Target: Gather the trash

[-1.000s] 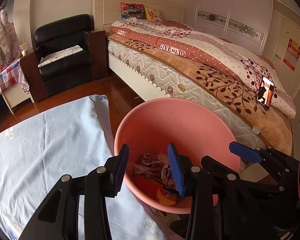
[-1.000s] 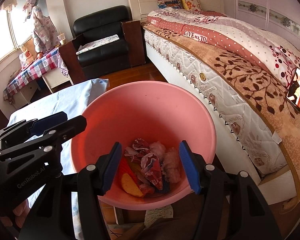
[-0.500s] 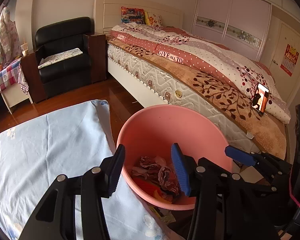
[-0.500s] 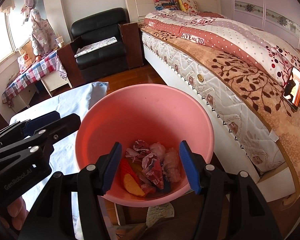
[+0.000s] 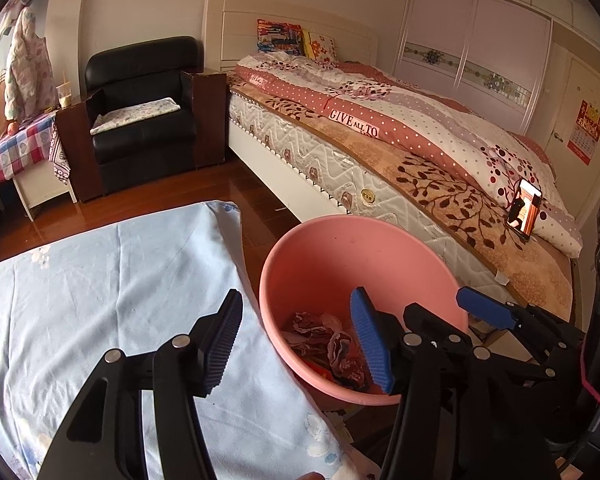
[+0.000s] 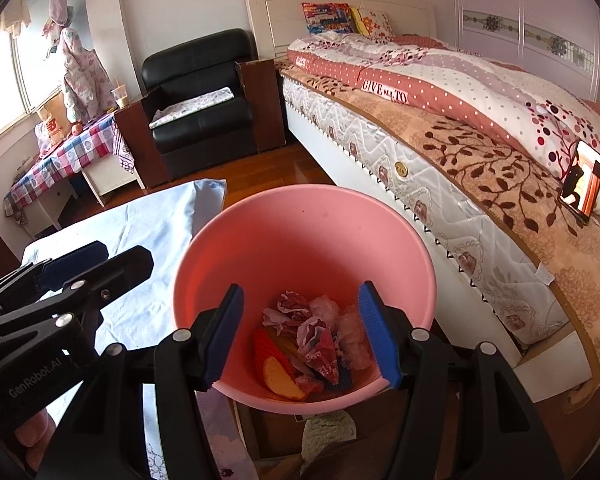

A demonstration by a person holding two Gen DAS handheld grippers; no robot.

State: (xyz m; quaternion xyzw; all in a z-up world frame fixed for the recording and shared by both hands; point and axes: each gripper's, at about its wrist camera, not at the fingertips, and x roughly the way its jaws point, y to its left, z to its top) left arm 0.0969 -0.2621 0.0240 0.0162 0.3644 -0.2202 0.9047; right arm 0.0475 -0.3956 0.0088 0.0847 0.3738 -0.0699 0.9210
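A pink basin (image 5: 339, 248) stands just past the edge of a table under a light blue cloth (image 5: 100, 280). Crumpled wrappers and other trash (image 6: 311, 332) lie in its bottom, also seen as trash (image 5: 319, 332) in the left wrist view. My left gripper (image 5: 296, 292) hangs over the basin's near left rim; its jaws are opening and nothing is between them. My right gripper (image 6: 300, 286) is open above the basin (image 6: 300, 232), empty, with the trash below it. The left gripper (image 6: 80, 268) shows at the left of the right wrist view, and the right gripper (image 5: 483, 308) at the right of the left one.
A bed (image 5: 399, 152) with a patterned quilt runs along the right, with a lit phone (image 5: 523, 208) propped on it. A black armchair (image 5: 140, 112) and a table with a plaid cloth (image 5: 12, 148) stand at the far left. Wooden floor (image 5: 236, 188) lies between.
The left gripper's jaws have spread wider, and it has drawn back and up from the basin, which looks smaller in its view. The right gripper has barely moved.
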